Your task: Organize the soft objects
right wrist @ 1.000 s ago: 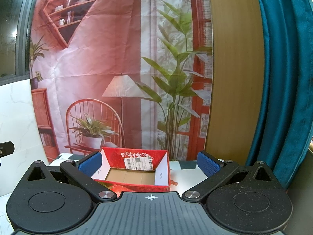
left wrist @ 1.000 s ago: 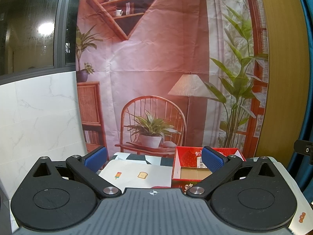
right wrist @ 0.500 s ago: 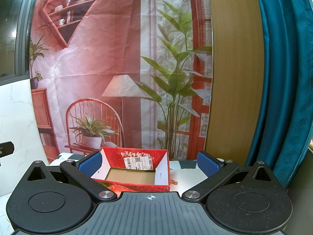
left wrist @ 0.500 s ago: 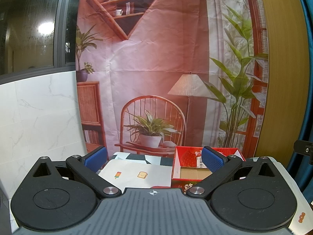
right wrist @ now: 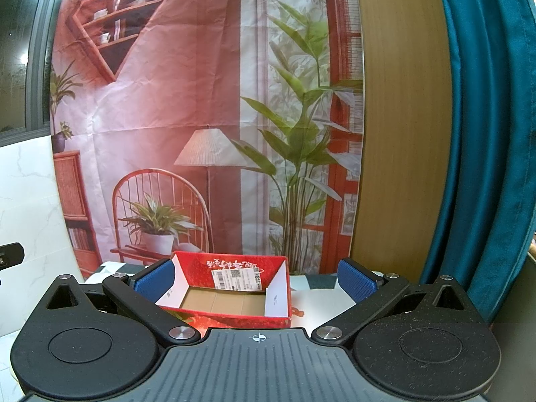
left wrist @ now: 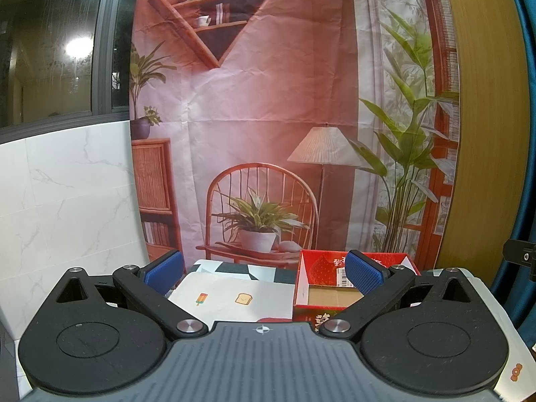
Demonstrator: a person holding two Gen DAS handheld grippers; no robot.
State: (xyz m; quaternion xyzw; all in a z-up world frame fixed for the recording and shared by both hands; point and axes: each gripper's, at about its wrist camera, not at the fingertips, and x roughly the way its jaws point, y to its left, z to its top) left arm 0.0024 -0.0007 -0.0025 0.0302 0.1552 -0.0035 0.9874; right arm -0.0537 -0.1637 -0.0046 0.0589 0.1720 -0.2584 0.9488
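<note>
An open red cardboard box point(left wrist: 330, 266) with a brown bottom and a shipping label stands on the table, ahead and right in the left wrist view; it shows nothing inside. In the right wrist view the box point(right wrist: 231, 268) sits straight ahead, between the fingers' line of sight. My left gripper point(left wrist: 264, 271) is open, blue pads wide apart, nothing between them. My right gripper point(right wrist: 256, 281) is open too and holds nothing. A red sliver point(left wrist: 273, 319) peeks over the left gripper's body; what it is I cannot tell. No soft object shows clearly.
A white cloth point(left wrist: 234, 296) with small food prints covers the table over a black-and-white pattern. A printed room backdrop point(left wrist: 268, 117) hangs behind. White marble wall point(left wrist: 67, 201) at left, wood panel point(right wrist: 395, 134) and teal curtain point(right wrist: 485, 134) at right.
</note>
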